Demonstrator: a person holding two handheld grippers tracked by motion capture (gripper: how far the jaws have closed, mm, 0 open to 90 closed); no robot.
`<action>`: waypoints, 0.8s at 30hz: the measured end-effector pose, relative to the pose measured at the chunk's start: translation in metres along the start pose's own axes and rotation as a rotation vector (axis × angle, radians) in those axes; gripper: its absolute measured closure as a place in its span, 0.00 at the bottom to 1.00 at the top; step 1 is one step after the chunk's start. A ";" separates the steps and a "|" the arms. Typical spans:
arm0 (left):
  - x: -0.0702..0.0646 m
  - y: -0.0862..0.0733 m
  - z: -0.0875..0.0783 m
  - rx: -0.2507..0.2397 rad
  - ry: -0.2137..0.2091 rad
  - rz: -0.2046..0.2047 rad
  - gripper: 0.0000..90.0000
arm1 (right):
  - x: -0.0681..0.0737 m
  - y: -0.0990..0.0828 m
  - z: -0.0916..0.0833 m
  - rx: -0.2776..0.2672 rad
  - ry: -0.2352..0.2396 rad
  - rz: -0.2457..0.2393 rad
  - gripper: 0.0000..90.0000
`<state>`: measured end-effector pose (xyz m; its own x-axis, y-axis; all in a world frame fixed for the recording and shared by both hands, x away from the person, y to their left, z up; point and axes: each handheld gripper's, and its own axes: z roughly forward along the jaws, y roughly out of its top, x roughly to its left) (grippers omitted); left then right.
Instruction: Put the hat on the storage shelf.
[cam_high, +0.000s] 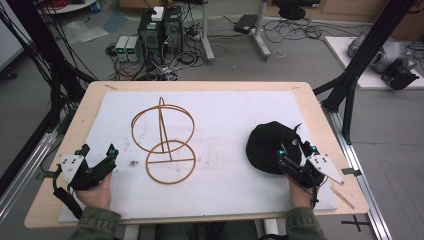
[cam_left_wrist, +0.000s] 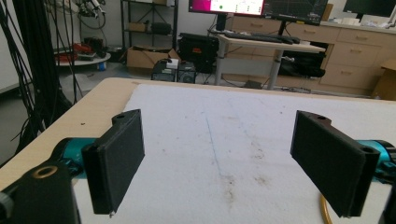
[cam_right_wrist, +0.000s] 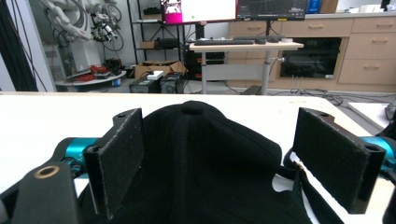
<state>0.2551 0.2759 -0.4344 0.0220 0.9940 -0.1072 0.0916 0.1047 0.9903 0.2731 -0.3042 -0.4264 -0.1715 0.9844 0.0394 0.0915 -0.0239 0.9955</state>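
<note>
Seen from above a white foam-covered table (cam_high: 225, 200), near edge first. Right gripper (cam_high: 296, 155) in a hand at the near right, jaws spread wide and holding nothing, reaching over the near rim of a black cap (cam_high: 265, 146). Cap lying crown up just ahead of those jaws, between them in the right gripper view, button (cam_right_wrist: 192, 108) on top. Left gripper (cam_high: 97, 155) well left of the cap, jaws likewise released over bare foam. Farther in, left of the cap, a wooden wire stand (cam_high: 164, 140), two hoops on an upright stem, untouched. Right hand clearly nearer the cap
</note>
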 end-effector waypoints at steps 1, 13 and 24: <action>0.000 0.000 0.000 0.001 0.001 0.001 0.20 | 0.001 0.000 0.001 0.004 0.001 0.004 0.18; 0.005 0.000 0.000 -0.002 0.015 0.004 0.20 | 0.004 0.001 0.012 0.049 0.024 -0.003 0.18; 0.007 0.001 0.000 -0.003 0.019 0.007 0.20 | 0.010 -0.002 0.026 0.101 0.029 -0.044 0.18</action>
<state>0.2550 0.2828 -0.4345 0.0034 0.9951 -0.0986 0.0890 0.0979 0.9912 0.2962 -0.2897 -0.4303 -0.2059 0.9786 -0.0004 0.1814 0.0386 0.9826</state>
